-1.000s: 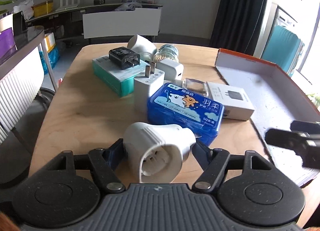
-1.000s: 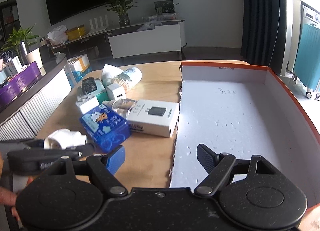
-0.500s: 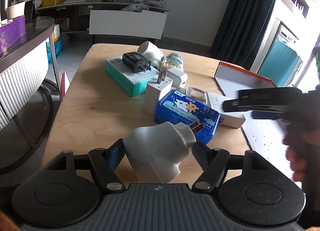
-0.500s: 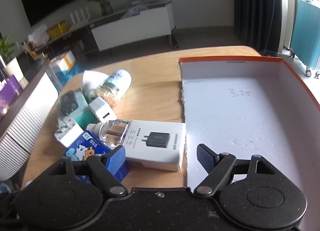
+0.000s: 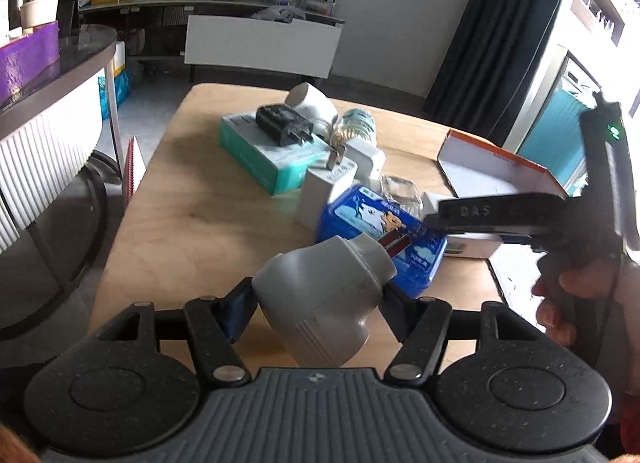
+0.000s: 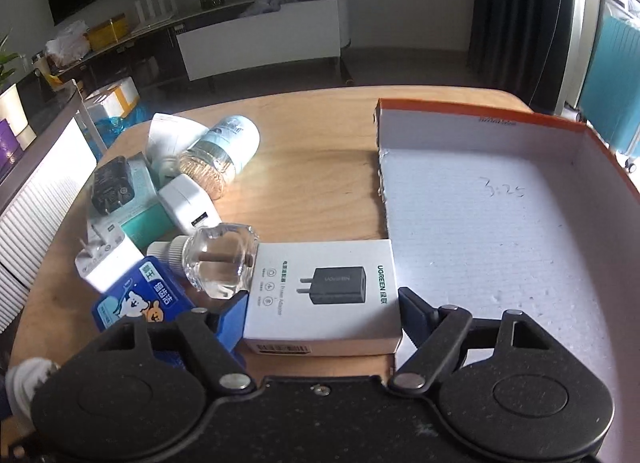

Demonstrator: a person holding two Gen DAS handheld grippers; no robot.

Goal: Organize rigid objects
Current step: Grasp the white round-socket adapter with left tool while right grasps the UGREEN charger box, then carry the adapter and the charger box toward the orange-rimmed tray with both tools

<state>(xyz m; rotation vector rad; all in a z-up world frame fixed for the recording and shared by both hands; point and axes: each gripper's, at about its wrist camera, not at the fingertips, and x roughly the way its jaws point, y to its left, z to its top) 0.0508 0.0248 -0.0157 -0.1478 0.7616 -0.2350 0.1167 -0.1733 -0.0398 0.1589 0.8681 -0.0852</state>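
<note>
Left wrist view: we've got the white plug adapter (image 5: 324, 303) between the fingers of the left gripper (image 5: 318, 301), prongs pointing away toward the blue tissue pack (image 5: 380, 231). Jaws are closing at this moment; both pads look pressed on the adapter's sides, so we read it as gripped and lifted off the wooden table (image 5: 192, 215). Beyond it the pile is untouched: teal box (image 5: 260, 155) w/ a black charger (image 5: 284, 125) on top, white chargers, a jar. The right gripper's body (image 5: 504, 211) crosses at right, w/ a hand (image 5: 568, 295) on its handle.

Right wrist view: the right gripper (image 6: 322, 313) straddles the white UGREEN box (image 6: 324, 295). Fingers sit either side of it, just beside the box edges; we can't tell for sure if the pads press yet, looks like not quite. Box lies flat on the table, touching the clear glass bottle (image 6: 220, 259) and just beside the orange-rimmed tray (image 6: 480, 119).

Progress, as we judge it: early. Tray floor is bare, nothing sorted in yet. One item in hand on the left, one lined up on the right, approx. eight more in the heap incl. the toothpick jar (image 6: 224, 155). Left to do: carry both over, set them in the tray, then repeat for the rest.
</note>
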